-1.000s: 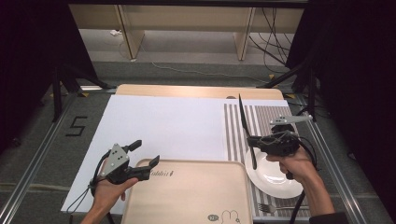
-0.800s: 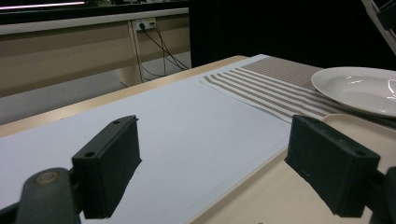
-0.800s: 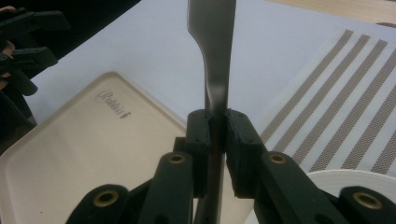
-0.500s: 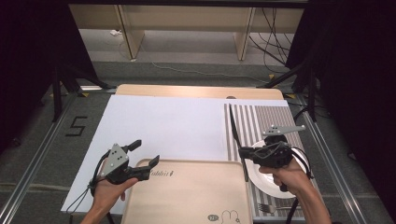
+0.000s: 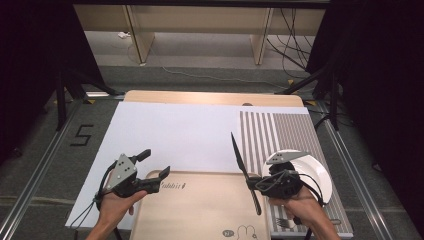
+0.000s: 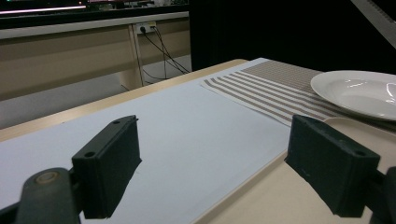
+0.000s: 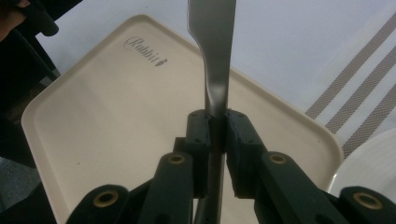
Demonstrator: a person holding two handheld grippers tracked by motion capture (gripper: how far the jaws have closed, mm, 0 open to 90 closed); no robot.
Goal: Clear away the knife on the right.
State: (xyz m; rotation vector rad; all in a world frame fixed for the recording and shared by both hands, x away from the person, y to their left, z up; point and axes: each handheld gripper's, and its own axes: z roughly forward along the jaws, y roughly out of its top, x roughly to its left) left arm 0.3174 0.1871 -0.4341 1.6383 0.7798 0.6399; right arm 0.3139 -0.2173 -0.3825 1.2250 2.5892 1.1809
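Note:
My right gripper (image 5: 254, 183) is shut on a dark table knife (image 5: 241, 162) near the middle of its length. The knife is held over the right edge of a beige tray (image 5: 200, 210), blade pointing away from me. In the right gripper view the pads (image 7: 201, 133) clamp the knife (image 7: 215, 60) above the tray (image 7: 116, 116). My left gripper (image 5: 154, 165) stands open at the tray's far left corner, with nothing between its jaws. In the left gripper view its pads (image 6: 109, 163) stand wide apart over a white sheet (image 6: 187, 126) and the tray's edge (image 6: 280, 196).
A white plate (image 5: 312, 167) sits on a striped placemat (image 5: 280, 132) to the right of the tray, with a fork (image 5: 282, 222) on the mat near my right hand. A white sheet (image 5: 175, 130) covers the wooden table. Cables and shelf legs lie beyond the far edge.
My right gripper has carried the knife left and toward me, from over the placemat and plate to the tray's right edge, a little lower. The left gripper has stayed put.

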